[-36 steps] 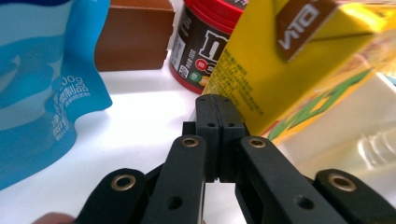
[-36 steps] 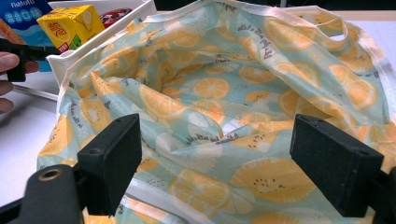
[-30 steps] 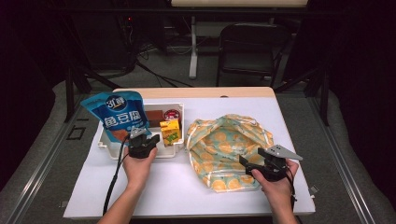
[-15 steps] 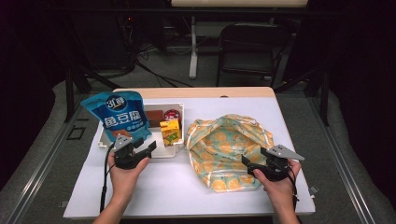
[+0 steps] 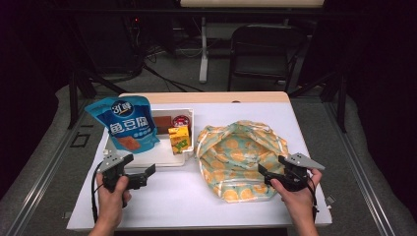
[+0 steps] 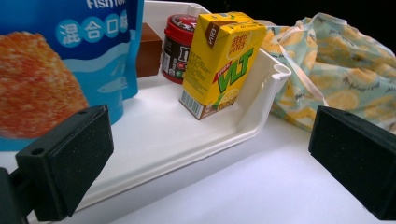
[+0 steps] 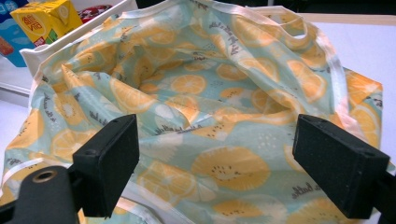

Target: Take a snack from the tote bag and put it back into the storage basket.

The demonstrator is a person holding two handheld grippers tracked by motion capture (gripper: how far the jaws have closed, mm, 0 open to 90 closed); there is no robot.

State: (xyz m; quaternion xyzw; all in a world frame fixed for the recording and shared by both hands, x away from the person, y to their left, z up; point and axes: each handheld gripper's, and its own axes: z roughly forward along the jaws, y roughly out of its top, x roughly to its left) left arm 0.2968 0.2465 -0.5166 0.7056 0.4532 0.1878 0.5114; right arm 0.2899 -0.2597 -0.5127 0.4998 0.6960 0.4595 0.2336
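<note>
Covering the table, white sheet meets dark room.

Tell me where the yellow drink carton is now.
In the high view, the yellow drink carton stands at the right end of the white tray, in front of the red-lidded jar.

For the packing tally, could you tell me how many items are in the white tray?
4: blue snack pouch left, brown box at back, red-lidded jar beside it, yellow drink carton right; more may be hidden.

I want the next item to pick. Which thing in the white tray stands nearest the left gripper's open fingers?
The yellow juice carton: it stands at the white tray's front corner, ahead of the red-lidded jar and brown box behind it.
</note>
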